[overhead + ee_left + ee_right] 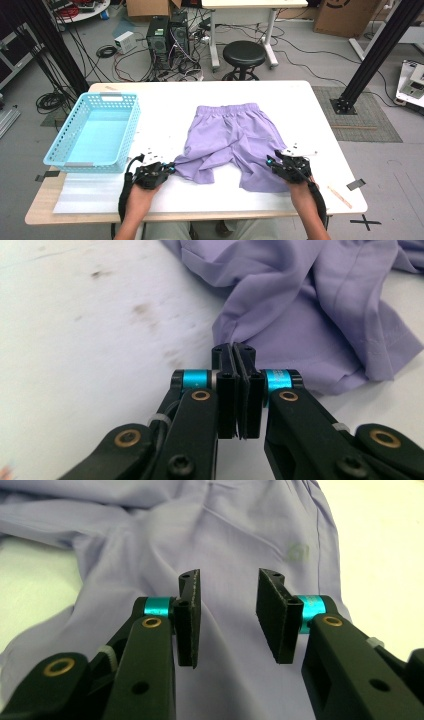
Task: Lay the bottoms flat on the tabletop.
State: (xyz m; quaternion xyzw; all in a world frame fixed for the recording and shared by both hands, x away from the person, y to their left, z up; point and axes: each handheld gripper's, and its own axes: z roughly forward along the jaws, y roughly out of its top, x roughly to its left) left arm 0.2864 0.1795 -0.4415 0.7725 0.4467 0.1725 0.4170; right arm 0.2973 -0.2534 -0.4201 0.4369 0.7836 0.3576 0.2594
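Lilac shorts [235,137] lie spread on the white table [300,100], waistband away from me and legs toward me. My left gripper [171,166] is at the hem of the left leg. In the left gripper view its jaws are pressed together, and the tips of the left gripper [234,347] bite the corner of the shorts' hem [300,315]. My right gripper [270,162] hovers over the right leg near its hem. In the right gripper view the right gripper [227,585] is open, with the shorts' cloth [230,540] lying flat below the gap, untouched by the pads.
A light blue plastic basket [75,120] stands empty at the table's left side. A strip of white foam sheet [85,192] lies along the near left edge. Beyond the table are a black stool [244,52], computer towers [167,37] and cables on the floor.
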